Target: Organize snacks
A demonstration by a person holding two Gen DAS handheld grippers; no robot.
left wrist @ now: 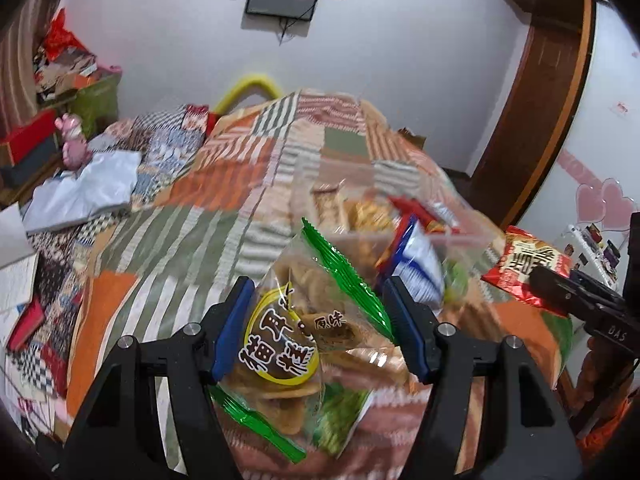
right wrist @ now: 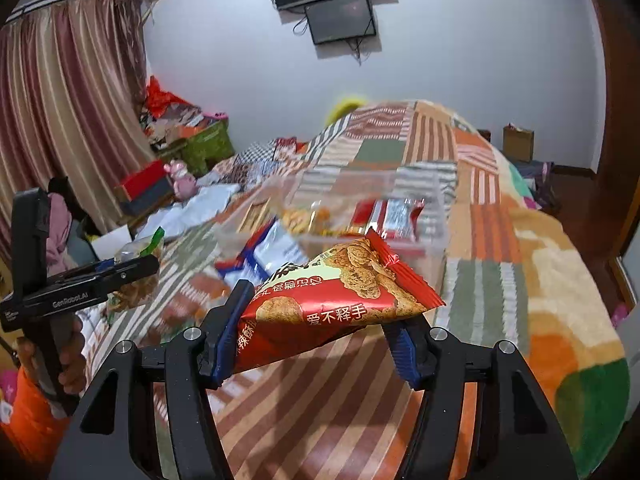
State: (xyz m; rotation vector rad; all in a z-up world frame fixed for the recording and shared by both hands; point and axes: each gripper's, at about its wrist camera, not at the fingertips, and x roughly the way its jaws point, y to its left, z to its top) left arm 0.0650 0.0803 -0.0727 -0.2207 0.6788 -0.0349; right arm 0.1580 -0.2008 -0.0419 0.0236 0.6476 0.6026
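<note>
Gripping two snack packets (left wrist: 296, 344) (right wrist: 340, 300), one per hand-held gripper (left wrist: 320, 332) (right wrist: 320, 332).

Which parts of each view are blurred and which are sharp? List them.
Left wrist view: clear bin and striped blanket motion-smeared, green-edged chip bag in the left tongs sharp. Right wrist view: bin smeared, red snack packet in the right tongs crisp.

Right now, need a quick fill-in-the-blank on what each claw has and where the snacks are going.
1. The left claw grips a clear packet with ____ edges.
2. The right claw holds a ____ snack packet.
3. Beyond both claws, a clear plastic ____ already has snacks inside.
4. It sits on a striped patchwork ____.

Missing words: green; red; box; blanket
</note>
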